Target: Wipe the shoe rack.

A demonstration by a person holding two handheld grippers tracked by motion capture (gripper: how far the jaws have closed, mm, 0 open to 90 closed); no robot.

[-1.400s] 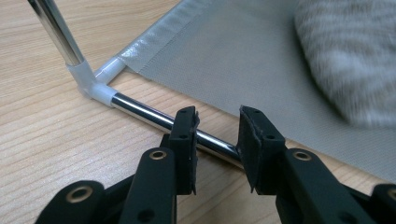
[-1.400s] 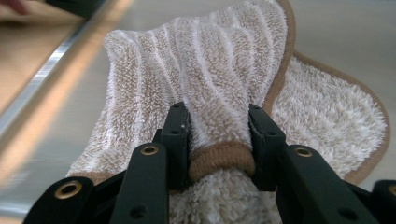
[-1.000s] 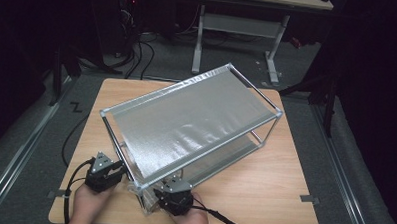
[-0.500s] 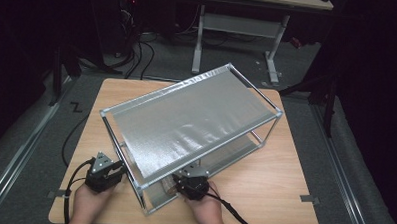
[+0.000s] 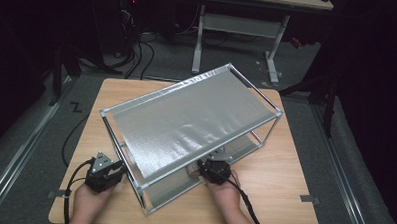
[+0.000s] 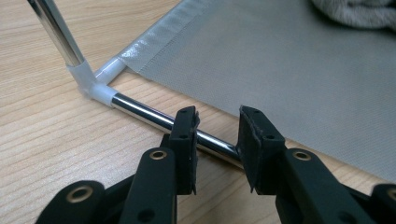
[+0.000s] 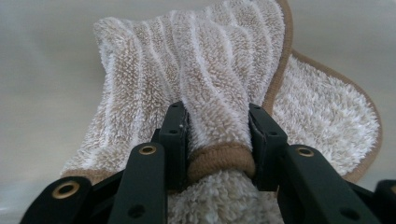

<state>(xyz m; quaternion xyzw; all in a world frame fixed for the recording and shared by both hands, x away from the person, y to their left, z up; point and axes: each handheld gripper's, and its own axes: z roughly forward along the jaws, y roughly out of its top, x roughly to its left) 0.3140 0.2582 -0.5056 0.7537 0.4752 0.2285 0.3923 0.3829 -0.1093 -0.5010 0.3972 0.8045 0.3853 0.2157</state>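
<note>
A two-tier rack of chrome tubes and grey fabric shelves stands askew on the wooden table. My right gripper reaches in under the top shelf from the rack's near side. In the right gripper view it is shut on a bunched fold of a beige striped towel that lies on the grey lower shelf. My left gripper rests by the rack's near-left corner. Its jaws stand apart over a chrome bottom tube that crosses the gap between them.
A white corner joint links the bottom tube to an upright post. The lower fabric shelf has a towel's edge at its far side. Desk legs and cables stand on the floor beyond the table.
My right gripper has slid to the right along the rack's near side, with the towel in it, and farther in under the top shelf. The left gripper has stayed put.
</note>
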